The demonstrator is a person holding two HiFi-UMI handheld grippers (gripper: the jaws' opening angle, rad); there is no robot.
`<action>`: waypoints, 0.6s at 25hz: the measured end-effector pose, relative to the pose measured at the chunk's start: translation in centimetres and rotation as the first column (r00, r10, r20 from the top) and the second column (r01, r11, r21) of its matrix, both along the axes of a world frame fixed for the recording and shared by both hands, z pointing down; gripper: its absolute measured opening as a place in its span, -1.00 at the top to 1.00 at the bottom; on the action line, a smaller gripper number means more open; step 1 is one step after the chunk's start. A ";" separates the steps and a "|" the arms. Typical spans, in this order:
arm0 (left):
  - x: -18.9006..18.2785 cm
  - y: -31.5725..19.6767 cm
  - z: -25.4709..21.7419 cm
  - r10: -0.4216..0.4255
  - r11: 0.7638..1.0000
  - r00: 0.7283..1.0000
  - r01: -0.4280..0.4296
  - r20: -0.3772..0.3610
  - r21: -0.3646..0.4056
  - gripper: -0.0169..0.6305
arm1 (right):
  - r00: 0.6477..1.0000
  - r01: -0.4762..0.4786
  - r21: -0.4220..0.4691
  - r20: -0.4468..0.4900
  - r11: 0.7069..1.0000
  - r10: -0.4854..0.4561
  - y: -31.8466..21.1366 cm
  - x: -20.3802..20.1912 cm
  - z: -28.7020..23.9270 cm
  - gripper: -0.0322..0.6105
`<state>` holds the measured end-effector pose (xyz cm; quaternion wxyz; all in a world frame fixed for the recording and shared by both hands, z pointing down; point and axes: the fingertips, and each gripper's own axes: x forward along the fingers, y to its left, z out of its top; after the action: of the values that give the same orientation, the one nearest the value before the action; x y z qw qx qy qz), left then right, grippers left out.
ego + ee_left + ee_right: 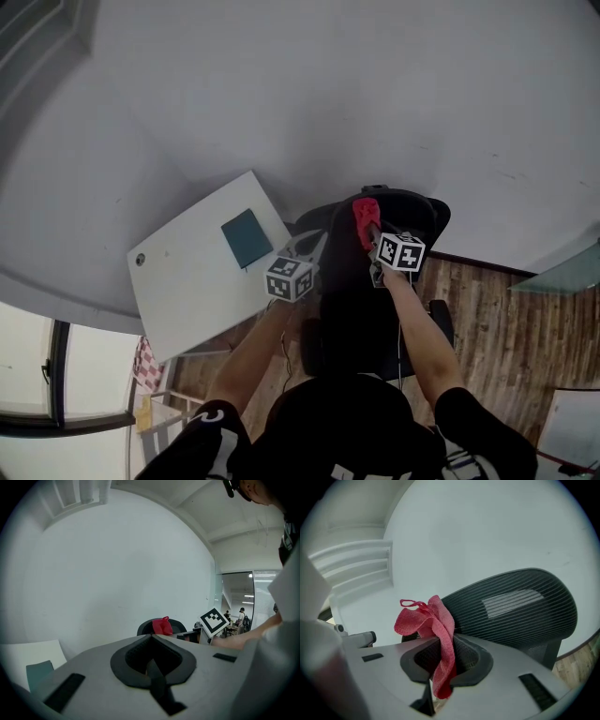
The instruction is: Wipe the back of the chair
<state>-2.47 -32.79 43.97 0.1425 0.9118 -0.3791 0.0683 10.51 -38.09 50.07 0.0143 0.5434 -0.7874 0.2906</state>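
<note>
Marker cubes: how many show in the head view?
2. One cube rides the left gripper, beside the white table; the other cube rides the right gripper, by the red cloth at the chair back.

Left forearm [251, 356] and right forearm [420, 323] extend forward side by side, the left gripper [312, 246] with jaws closed together and empty, the right gripper [368, 225] slightly ahead, jaws clamped on a red cloth [437, 629].
</note>
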 end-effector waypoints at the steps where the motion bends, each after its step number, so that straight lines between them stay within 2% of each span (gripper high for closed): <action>1: 0.5 -0.1 0.0 0.006 1.000 1.000 -0.006 -0.001 0.002 0.87 | 1.000 -0.018 0.000 -0.002 1.000 0.018 -0.2 0.9 0.0 0.69; 8: 3.7 -0.8 0.0 0.043 0.999 0.999 -0.043 -0.005 -0.006 0.87 | 0.991 -0.134 -0.006 -0.020 0.991 0.134 -0.3 7.3 0.0 0.69; 15: 5.3 -0.9 -0.6 0.074 0.997 0.997 -0.074 -0.016 0.007 0.87 | 0.969 -0.243 0.007 -0.050 0.970 0.243 0.6 12.5 -0.5 0.69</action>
<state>2.78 -33.65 43.35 0.1402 0.9261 -0.3441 0.0651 22.98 -37.53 49.57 -0.0018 0.6431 -0.7144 0.2758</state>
